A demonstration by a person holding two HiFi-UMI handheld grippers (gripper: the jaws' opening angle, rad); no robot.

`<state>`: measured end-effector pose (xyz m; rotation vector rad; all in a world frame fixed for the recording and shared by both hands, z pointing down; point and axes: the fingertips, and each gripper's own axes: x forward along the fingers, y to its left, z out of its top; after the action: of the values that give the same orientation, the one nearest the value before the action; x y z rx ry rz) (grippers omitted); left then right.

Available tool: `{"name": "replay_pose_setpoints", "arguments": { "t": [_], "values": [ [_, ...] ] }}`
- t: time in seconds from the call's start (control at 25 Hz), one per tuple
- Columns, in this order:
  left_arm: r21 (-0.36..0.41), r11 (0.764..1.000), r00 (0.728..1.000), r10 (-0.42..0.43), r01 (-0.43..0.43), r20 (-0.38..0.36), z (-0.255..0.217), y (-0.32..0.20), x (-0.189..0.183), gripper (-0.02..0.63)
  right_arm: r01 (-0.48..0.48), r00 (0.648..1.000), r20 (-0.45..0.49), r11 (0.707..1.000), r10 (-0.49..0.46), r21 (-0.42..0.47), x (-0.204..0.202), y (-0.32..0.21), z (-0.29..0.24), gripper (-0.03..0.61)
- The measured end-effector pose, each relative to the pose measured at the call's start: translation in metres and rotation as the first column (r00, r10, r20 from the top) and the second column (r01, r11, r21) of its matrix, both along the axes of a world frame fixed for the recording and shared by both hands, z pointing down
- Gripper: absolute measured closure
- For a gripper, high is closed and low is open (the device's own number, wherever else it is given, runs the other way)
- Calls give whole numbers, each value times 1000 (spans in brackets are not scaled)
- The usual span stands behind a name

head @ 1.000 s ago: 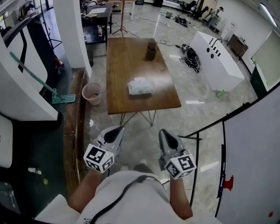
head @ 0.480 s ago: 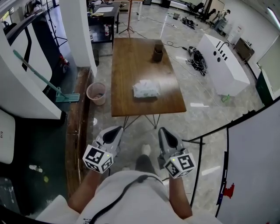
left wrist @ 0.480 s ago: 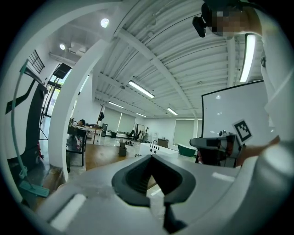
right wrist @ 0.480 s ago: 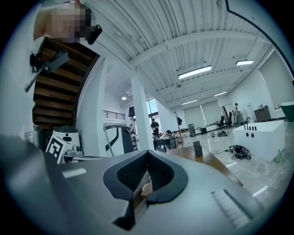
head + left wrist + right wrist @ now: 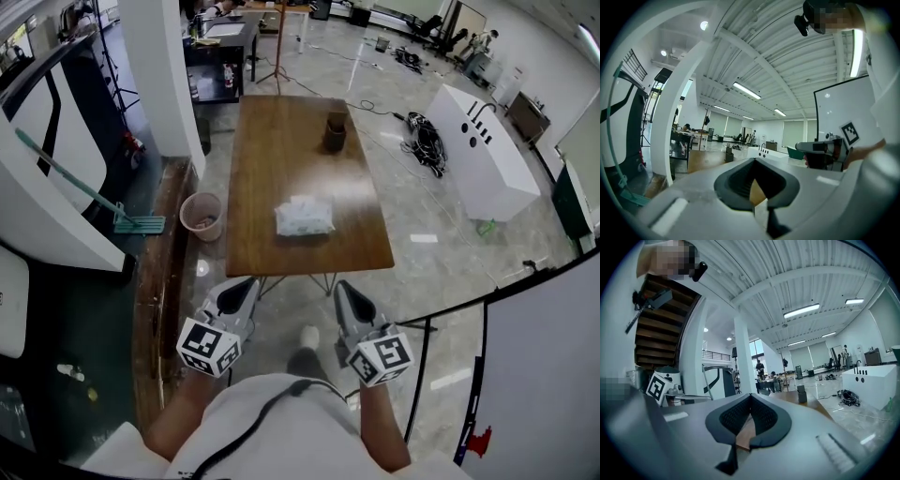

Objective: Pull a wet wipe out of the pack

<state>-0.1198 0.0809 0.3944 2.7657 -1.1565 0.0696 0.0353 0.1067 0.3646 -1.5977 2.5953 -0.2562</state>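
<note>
1. We hold the left gripper (image 5: 239, 291) and the right gripper (image 5: 345, 292) side by side over the floor, just short of the wooden worktop's (image 5: 272, 141) near edge.
2. Both sets of jaws are closed, tips together, with nothing between them.
3. The wet wipe pack (image 5: 304, 217) lies flat on the worktop's near half, well apart from both grippers.
4. A dark cup (image 5: 335, 132) stands farther back.

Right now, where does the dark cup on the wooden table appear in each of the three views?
Head view: dark cup upper middle, far end of the wooden table.
Left gripper view: dark cup left of centre.
Right gripper view: dark cup right of centre.
Shared landmark: the wooden table.
</note>
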Motion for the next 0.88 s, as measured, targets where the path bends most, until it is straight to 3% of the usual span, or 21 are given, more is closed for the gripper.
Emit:
{"name": "replay_pose_setpoints", "arguments": {
  "t": [0.4,0.88],
  "values": [
    [6,999,999,-45,45,22,-13,-73,52,609,67,998,-5,998,-67,-8,51,-85,-6,571],
    [-13,986,985,-164,165,46,-3,-140,103,609,216,976,-24,975,-217,-41,89,-158,11,571]
  ]
}}
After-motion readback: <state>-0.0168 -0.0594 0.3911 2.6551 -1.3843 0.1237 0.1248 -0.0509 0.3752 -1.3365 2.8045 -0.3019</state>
